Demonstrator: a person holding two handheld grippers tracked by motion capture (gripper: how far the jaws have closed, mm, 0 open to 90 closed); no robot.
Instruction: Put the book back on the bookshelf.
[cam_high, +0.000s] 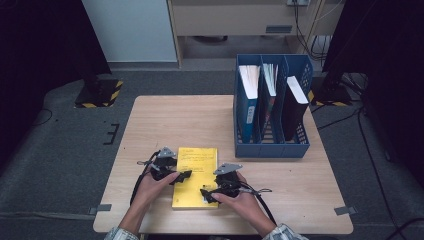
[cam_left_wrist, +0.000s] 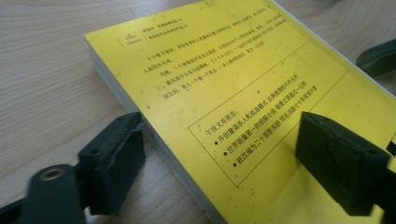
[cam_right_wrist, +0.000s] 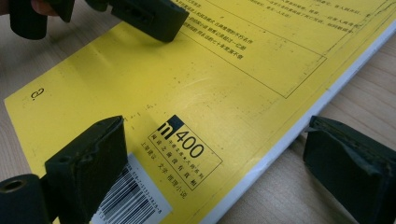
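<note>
— Near the table's (cam_high: 150, 115) front edge lies the yellow book (cam_high: 196, 176), flat; left gripper (cam_high: 181, 176) and right gripper (cam_high: 207, 195) straddle opposite edges, jaws gaping, gripping nothing.

— Risk?

— One jaw rides the cover, so closing may pinch just the cover, or skid the book.

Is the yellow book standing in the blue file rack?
No, the yellow book lies flat on the table, in front of the blue file rack and apart from it.
</note>
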